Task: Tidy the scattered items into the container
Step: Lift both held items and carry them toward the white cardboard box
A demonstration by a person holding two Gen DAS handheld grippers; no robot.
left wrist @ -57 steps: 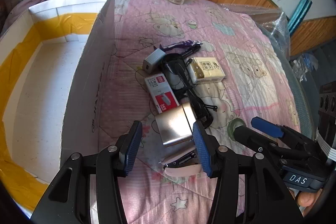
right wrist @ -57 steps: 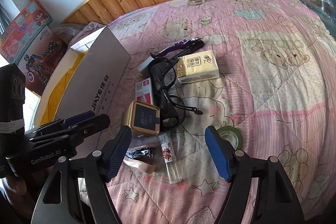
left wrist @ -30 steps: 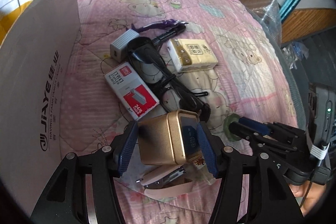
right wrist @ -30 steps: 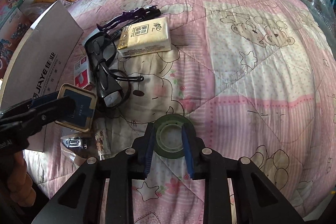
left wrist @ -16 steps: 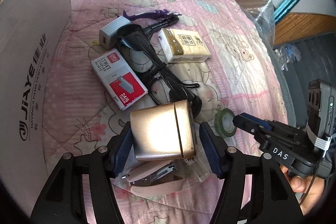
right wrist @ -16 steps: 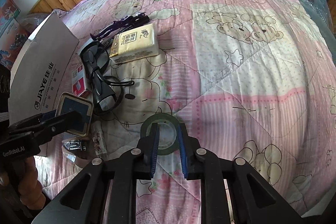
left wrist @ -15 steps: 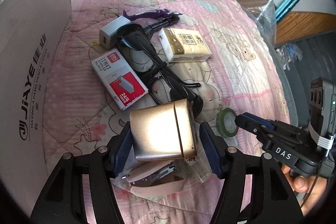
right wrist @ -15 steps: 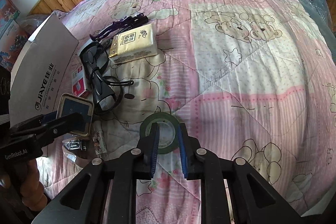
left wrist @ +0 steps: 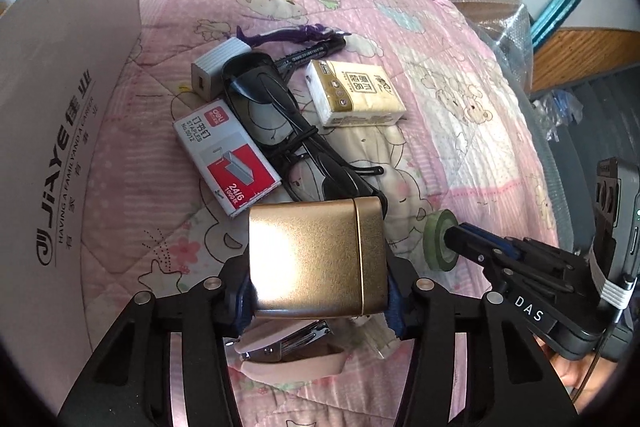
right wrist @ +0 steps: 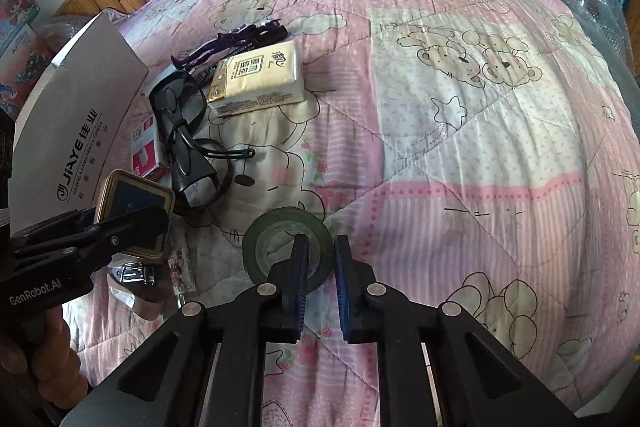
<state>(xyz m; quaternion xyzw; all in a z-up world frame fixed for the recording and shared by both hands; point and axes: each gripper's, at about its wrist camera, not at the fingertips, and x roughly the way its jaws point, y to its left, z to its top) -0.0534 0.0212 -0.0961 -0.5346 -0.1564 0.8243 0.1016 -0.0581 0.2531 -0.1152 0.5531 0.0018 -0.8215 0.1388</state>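
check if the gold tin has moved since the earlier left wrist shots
Yes. The gold tin lay flat on the quilt beside the staple box; now it is lifted clear of the stapler, clamped in the left gripper, whose jaws have just been closing.

The white cardboard box (left wrist: 68, 75) carried "JIAYE" and, under it, "HAVING A FAMILY AND A CAREER" beside Chinese characters. The staple box (left wrist: 226, 167) showed "deli", "STAPLES", "No.0012", "24/6" and "1000". The right gripper (left wrist: 450, 247) wore a "DAS" label; the left gripper (right wrist: 94, 219) said "GenRobot.AI". The tissue pack (left wrist: 356, 93) had Chinese characters I couldn't make out.
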